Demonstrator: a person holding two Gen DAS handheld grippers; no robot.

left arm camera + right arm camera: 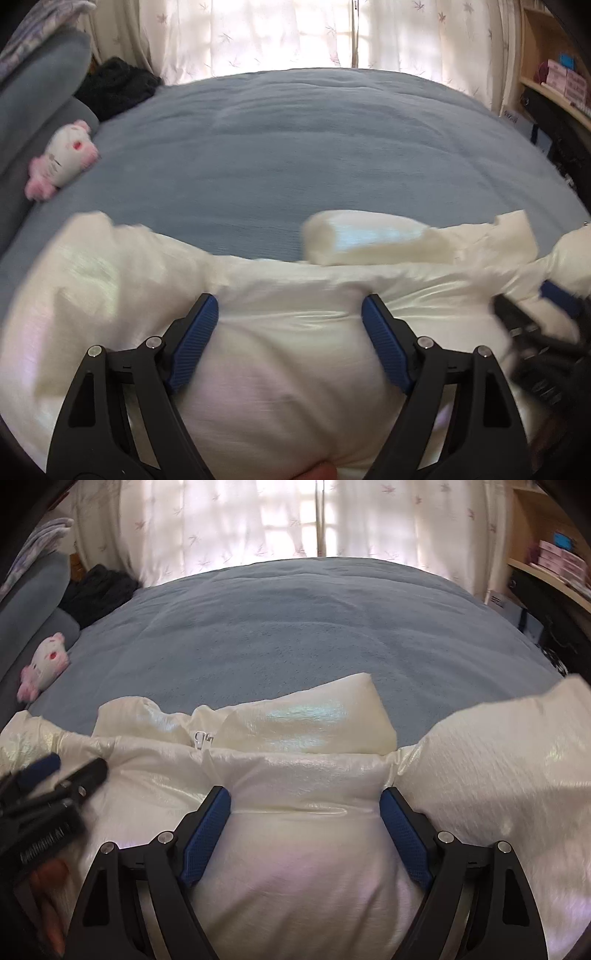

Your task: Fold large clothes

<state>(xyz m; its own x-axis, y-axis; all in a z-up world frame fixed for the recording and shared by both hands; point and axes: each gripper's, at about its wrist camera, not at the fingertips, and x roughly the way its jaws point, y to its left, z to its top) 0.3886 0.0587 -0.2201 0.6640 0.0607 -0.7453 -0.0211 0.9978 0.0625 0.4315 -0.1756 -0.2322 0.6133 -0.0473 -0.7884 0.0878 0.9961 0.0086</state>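
Observation:
A white, shiny padded jacket lies spread across the near part of the bed. Its thick folded collar part rests at the far edge, with a small zip pull beside it. My left gripper hovers low over the jacket's left half with its jaws wide, and puffy fabric bulges up between the blue pads. My right gripper stands the same way over the right half. Each gripper shows blurred in the other's view: the right gripper, the left gripper.
The blue bedspread stretches away to pale curtains. A pink and white plush toy lies at the left by grey pillows. Dark clothing sits at the far left corner. Shelves stand at the right.

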